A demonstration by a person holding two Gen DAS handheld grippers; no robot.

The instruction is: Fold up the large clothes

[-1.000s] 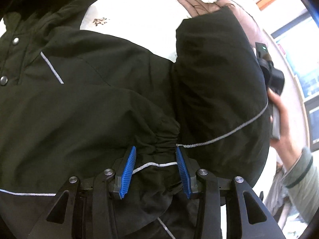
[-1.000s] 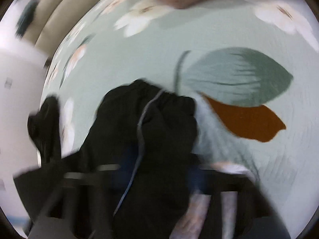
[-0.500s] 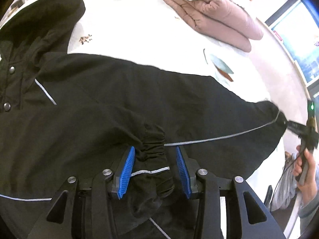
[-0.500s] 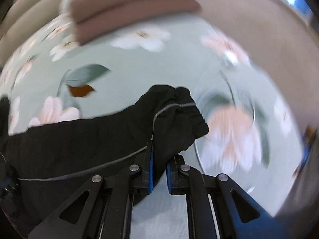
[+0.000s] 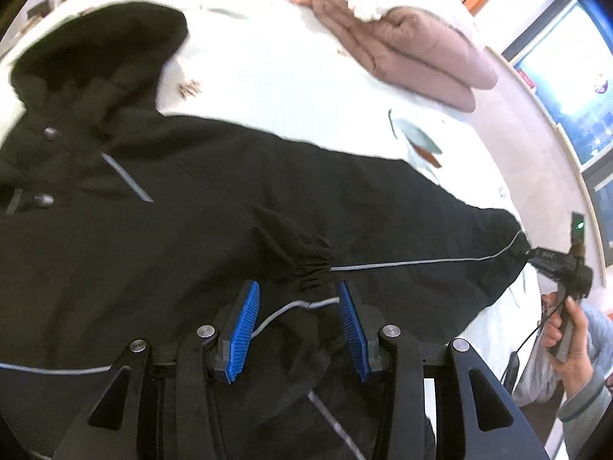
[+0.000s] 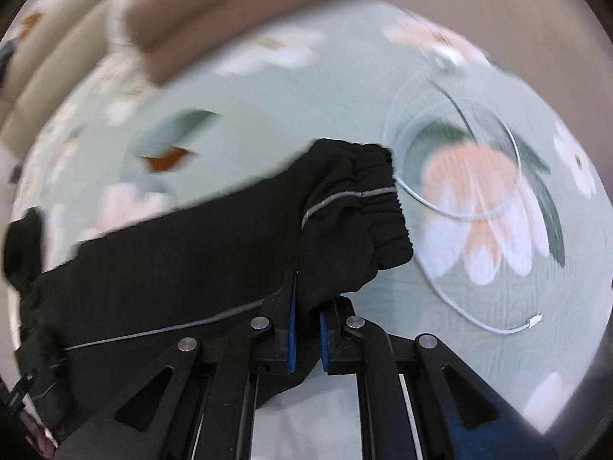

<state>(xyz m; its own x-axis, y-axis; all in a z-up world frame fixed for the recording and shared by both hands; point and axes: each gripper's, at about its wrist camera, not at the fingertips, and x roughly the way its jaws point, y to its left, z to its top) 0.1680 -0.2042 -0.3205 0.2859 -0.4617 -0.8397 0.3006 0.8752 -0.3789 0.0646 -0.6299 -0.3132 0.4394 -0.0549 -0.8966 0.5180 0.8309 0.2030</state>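
Black jacket (image 5: 230, 237) spread on bed (image 5: 291, 61), no containers.
Right claw (image 6: 305, 329) pinching sleeve cuff (image 6: 367, 207), sleeve now pulled out straight; left claw (image 5: 299, 326) spread around other cuff (image 5: 306, 268).

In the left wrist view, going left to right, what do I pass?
Jacket hood → blue pads of the left gripper around one cuff → folded brown quilt → right gripper pinching the far sleeve end → person's hand.
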